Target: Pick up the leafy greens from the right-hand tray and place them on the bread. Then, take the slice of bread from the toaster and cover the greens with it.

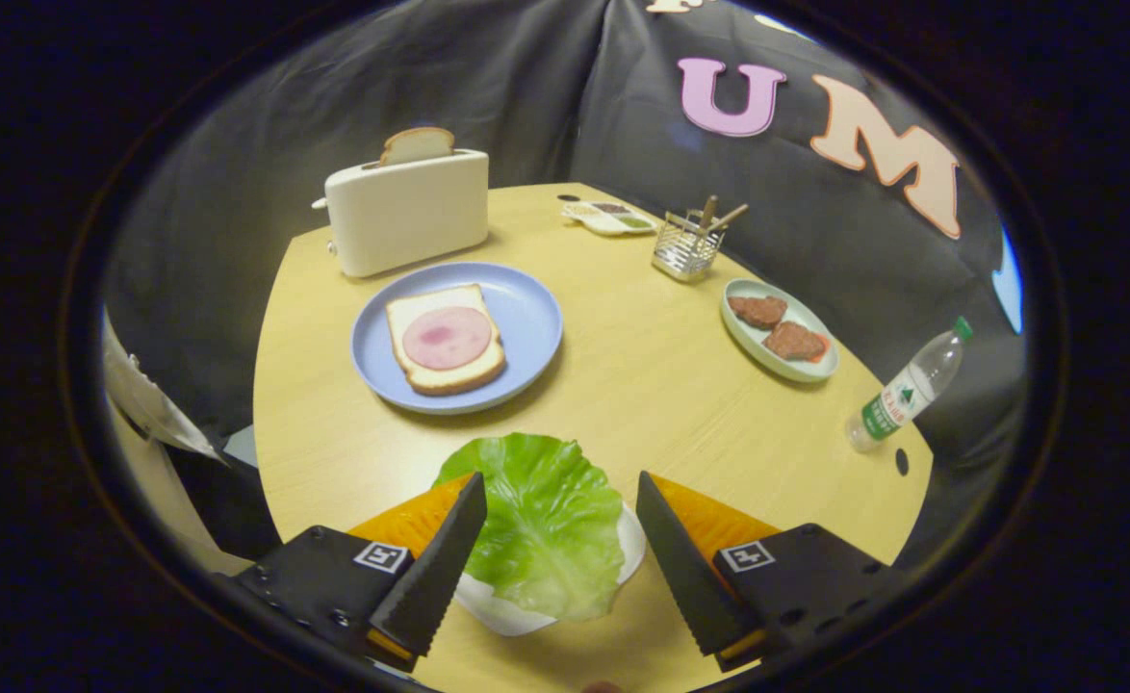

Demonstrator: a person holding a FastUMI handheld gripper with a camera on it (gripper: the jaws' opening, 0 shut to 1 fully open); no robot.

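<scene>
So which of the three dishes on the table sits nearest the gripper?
The white dish holding the lettuce leaf, right between the open gripper's fingers. The blue plate with bread and ham and the pale green plate of patties lie well beyond.

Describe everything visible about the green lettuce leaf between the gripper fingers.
The green lettuce leaf is bright, glossy and crinkled, with pale veins and a ruffled edge; it looks like plastic. It lies loosely on a small white tray on the light wooden round table, its near edge hanging over the tray's rim. The open gripper straddles it: the left black serrated finger overlaps its edge, while the right one stands just apart. Whether either touches it cannot be told.
</scene>
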